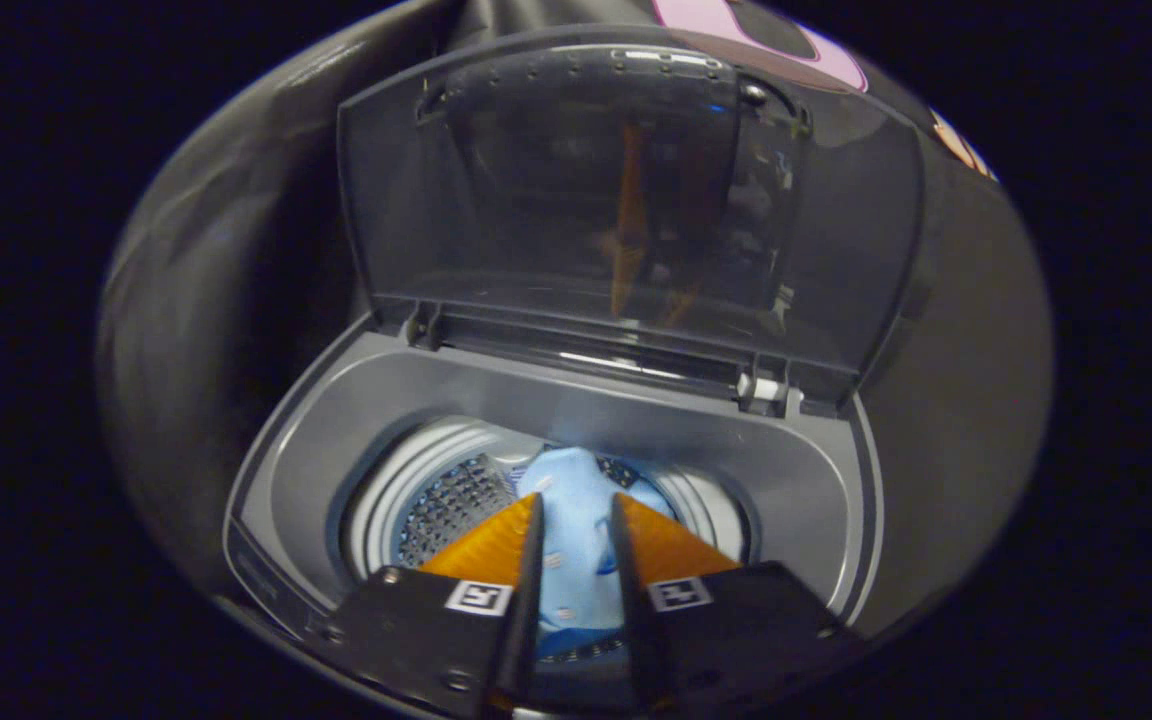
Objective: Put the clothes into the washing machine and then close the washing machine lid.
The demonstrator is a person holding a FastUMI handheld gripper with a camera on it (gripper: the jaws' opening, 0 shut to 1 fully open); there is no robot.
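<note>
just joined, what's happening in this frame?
Laundry loading. The handheld gripper hangs over the open top-loading washing machine, its fingers on either side of a light blue garment over the drum. Whether the fingers are pressing on the cloth can't be told. The lid stands upright behind the opening, not yet closed.

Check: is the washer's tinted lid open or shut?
Open. The tinted transparent lid stands raised on its rear hinges, drum exposed, a light blue garment seen between the gripper fingers.
</note>
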